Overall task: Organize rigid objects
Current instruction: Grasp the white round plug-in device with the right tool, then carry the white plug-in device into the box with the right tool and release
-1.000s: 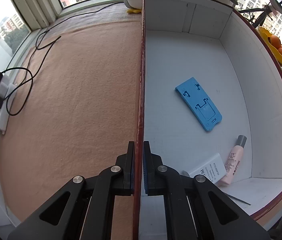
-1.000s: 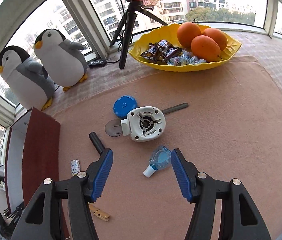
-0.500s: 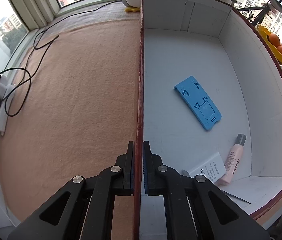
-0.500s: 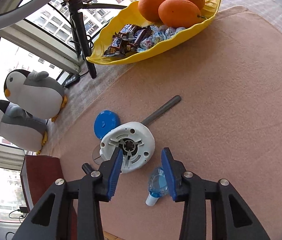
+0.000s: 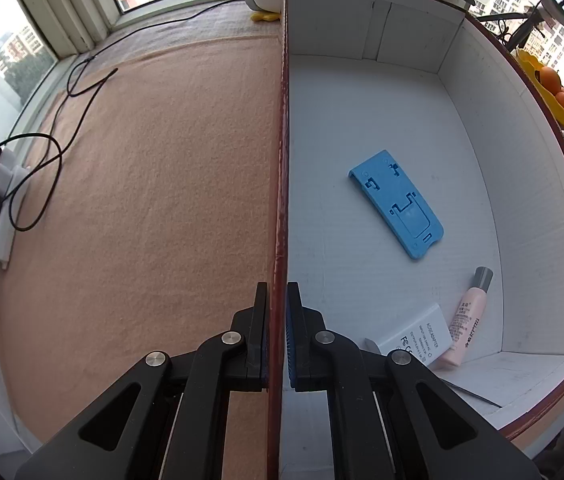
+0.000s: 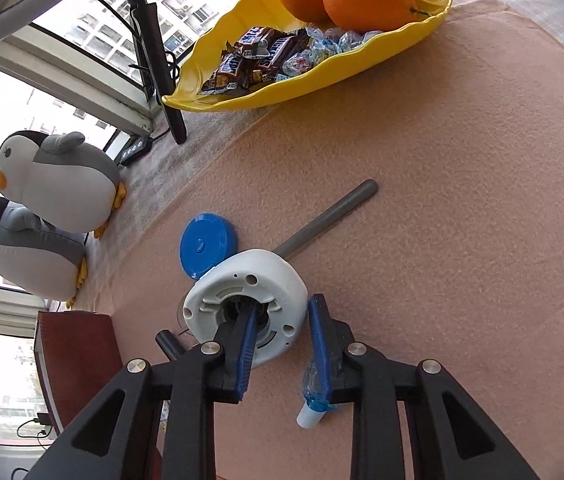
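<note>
The white round housing [image 6: 248, 300] is a squat plastic disc with a rounded outer rim, small holes in its top face and a dark recessed centre. It lies flat on the peach-covered desk [image 6: 442, 200], open face up, with a blue lid [image 6: 206, 245] touching its far left edge and a grey rod [image 6: 328, 218] running from behind it toward the upper right. The right hand-held gripper [image 6: 282, 344] points steeply down over the housing; its jaws are closing, one blue pad sunk into the central recess and the other just outside the rim, so the housing wall stands between them; contact of the outer pad cannot be confirmed. A small clear bottle [image 6: 314, 396] with a white cap lies beneath the right finger. The left hand-held gripper [image 5: 277, 334] is clenched on the red-edged side wall of the white box [image 5: 282, 184]. Inside the box lie a blue phone stand [image 5: 398, 204], long axis diagonal, a pink tube [image 5: 468, 320] and a white adapter [image 5: 422, 336].
</note>
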`<state>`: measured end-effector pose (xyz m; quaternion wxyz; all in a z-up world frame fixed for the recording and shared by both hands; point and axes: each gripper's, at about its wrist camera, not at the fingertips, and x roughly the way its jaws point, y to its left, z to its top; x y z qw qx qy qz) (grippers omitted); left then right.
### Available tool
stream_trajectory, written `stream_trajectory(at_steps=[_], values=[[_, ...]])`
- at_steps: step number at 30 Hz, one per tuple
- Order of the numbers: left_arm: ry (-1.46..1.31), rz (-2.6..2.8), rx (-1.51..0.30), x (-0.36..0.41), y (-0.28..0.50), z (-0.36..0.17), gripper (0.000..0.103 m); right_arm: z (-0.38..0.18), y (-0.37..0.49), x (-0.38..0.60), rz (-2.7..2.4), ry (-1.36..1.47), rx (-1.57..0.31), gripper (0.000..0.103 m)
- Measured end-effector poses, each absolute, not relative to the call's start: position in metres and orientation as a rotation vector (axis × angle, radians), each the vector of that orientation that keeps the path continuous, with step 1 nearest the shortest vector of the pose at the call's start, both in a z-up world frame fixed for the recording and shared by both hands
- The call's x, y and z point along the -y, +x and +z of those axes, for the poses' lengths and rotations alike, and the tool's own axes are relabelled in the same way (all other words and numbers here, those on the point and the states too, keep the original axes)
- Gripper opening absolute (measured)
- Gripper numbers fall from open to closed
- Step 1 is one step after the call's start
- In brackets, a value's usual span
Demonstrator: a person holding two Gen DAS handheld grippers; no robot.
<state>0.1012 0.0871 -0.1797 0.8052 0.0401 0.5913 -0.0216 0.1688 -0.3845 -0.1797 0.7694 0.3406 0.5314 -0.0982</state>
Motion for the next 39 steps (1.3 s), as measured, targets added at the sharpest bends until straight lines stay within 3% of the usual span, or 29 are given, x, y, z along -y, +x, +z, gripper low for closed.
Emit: stream_trajectory(at_steps=[23, 39], values=[[0.079, -0.041, -1.26, -0.089, 0.101, -0.179, 0.006, -0.137, 0.14, 0.363, -0.179, 0.539, -1.08, 0.021], [0.066, -0.013, -1.236, -0.087, 0.096, -0.176, 0.006, -0.043, 0.121, 0.215, 0.16, 0.163, -0.962, 0.021]])
